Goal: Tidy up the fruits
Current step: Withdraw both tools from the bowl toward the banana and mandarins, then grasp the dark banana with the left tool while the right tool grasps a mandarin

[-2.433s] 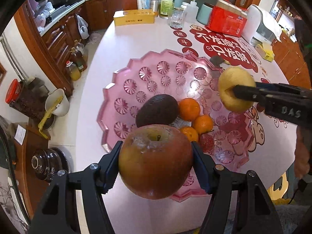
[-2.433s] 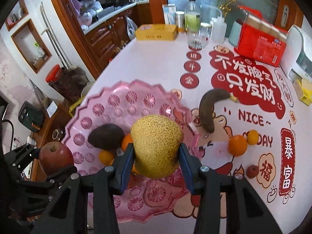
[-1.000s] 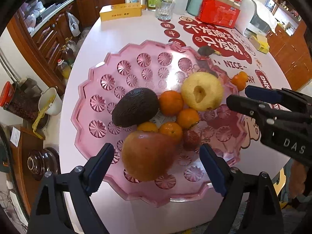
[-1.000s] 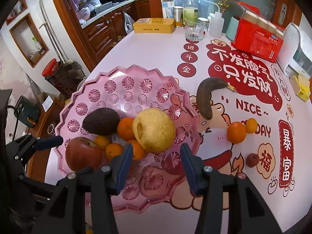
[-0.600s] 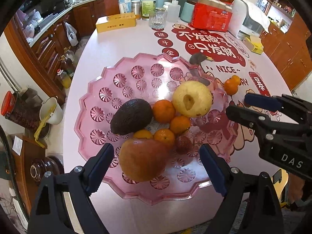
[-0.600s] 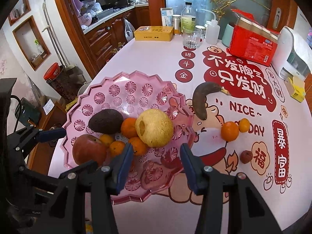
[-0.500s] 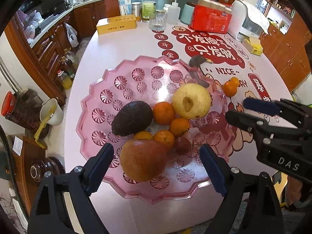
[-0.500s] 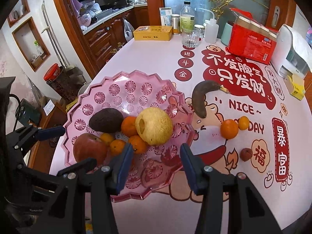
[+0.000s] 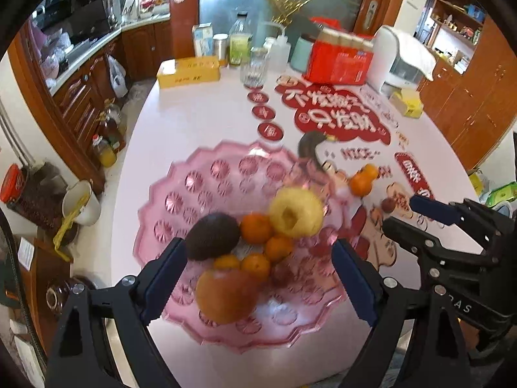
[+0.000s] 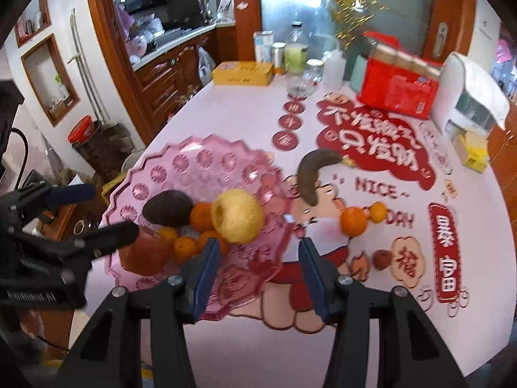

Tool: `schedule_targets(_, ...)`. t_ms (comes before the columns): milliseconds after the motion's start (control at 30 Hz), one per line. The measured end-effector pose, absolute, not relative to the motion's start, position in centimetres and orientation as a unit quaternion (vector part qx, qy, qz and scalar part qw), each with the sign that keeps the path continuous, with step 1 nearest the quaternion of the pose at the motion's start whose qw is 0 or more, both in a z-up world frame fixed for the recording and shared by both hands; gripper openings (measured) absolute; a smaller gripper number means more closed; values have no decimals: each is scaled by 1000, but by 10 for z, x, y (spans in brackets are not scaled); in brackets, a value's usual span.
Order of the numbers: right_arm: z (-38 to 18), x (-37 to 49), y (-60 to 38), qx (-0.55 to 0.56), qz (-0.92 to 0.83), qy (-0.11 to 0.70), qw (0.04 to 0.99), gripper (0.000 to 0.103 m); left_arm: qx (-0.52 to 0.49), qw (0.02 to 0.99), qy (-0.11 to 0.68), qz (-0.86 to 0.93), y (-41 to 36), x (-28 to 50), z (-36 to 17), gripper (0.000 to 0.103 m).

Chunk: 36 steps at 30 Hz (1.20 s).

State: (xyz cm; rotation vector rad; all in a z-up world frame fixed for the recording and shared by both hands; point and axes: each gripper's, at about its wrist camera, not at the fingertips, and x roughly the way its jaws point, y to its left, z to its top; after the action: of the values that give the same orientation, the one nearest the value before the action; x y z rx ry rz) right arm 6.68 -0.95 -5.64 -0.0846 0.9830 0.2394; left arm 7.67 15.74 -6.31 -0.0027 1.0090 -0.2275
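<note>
A pink plastic tray (image 9: 194,174) holds a red apple (image 9: 226,294), a dark avocado (image 9: 213,241), a yellow pear (image 9: 295,211) and several mandarins (image 9: 257,228). My left gripper (image 9: 258,249) hovers above the tray's near side, its jaws opening and gripping nothing; the apple lies in the tray below them. My right gripper (image 10: 258,244) stands open over the tray's right rim (image 10: 278,194), nothing in it. On the table to the right lie a dark banana (image 10: 311,174), an orange (image 10: 353,221), a small mandarin (image 10: 378,211) and a small red fruit (image 10: 381,258).
At the table's far end stand a red carton (image 10: 397,90), a yellow box (image 10: 242,72), a bottle (image 10: 294,53), a glass (image 10: 302,85) and a white appliance (image 10: 468,97). Wooden cabinets run along the left. The table edge is close below both grippers.
The apple and pear, held earlier, now lie in the tray. Over the last second both grippers have risen and drawn back, so the tray looks smaller and farther.
</note>
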Motion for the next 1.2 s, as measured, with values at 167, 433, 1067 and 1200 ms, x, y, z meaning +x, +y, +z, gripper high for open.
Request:
schedule_targets(167, -37, 68, -40, -39, 82, 444, 891, 51, 30, 880, 458, -122, 132, 95, -40, 91)
schedule_targets(433, -12, 93, -92, -60, 30, 429, 901, 51, 88, 893, 417, -146, 90, 133, 0, 92)
schedule_targets(1067, -91, 197, -134, -20, 56, 513, 856, 51, 139, 797, 550, -209, 12, 287, -102, 95)
schedule_targets(1200, -132, 204, -127, -5, 73, 550, 832, 51, 148, 774, 582, -202, 1, 311, -145, 95)
